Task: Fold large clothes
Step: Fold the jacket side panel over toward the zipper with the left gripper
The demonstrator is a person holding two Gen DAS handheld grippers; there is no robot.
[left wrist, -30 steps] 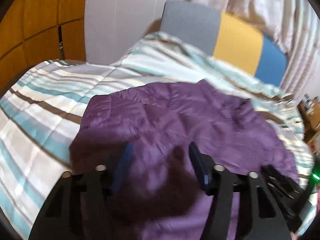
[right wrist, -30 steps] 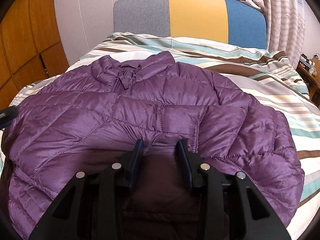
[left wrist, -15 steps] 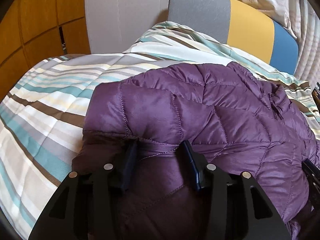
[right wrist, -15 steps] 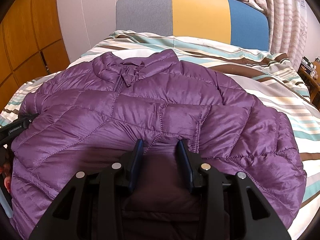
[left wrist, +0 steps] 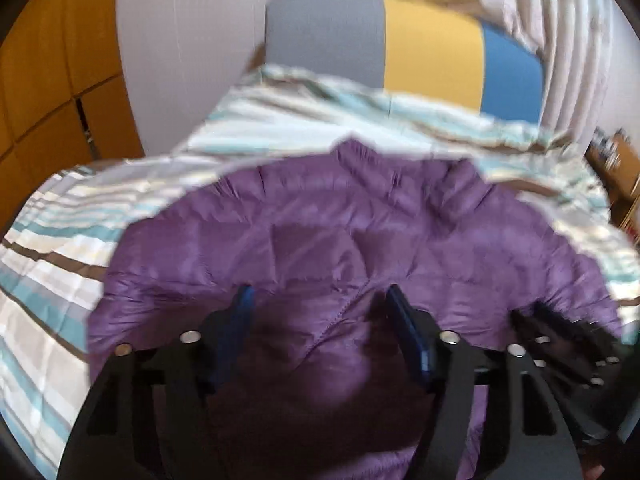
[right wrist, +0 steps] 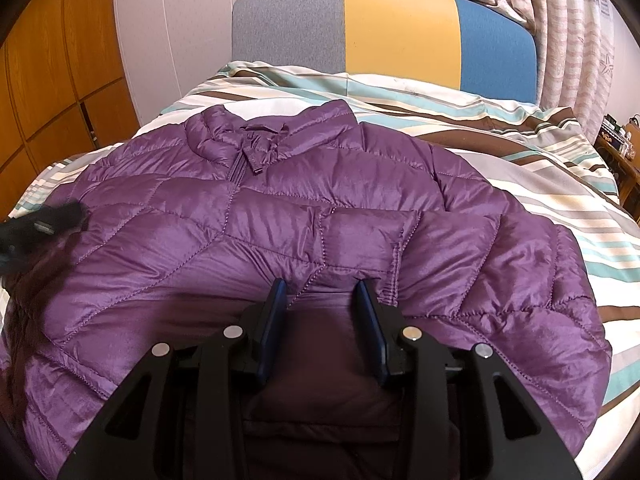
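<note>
A purple quilted puffer jacket (right wrist: pixel 280 208) lies spread on the striped bed, collar toward the headboard and lower part folded up. My right gripper (right wrist: pixel 320 292) is shut on the jacket's near edge, with dark bunched fabric between its blue pads. In the blurred left wrist view the jacket (left wrist: pixel 360 232) fills the middle. My left gripper (left wrist: pixel 320 300) sits over its near left part; its jaws are opening, fabric lies between them, and the pads stand off it. The right gripper (left wrist: pixel 560 340) shows at the right, and the left gripper (right wrist: pixel 36 228) is a blur at the left edge.
A striped duvet (right wrist: pixel 540 152) covers the bed around the jacket. The grey, yellow and blue headboard (right wrist: pixel 400 28) stands at the far end. A wooden wardrobe (right wrist: pixel 52 80) lines the left side, with curtains (right wrist: pixel 580 40) and a low wooden stand (right wrist: pixel 616 152) on the right.
My left gripper has shifted toward the jacket's middle and its fingers stand wider apart than half a second ago. The right gripper and its hold have not changed.
</note>
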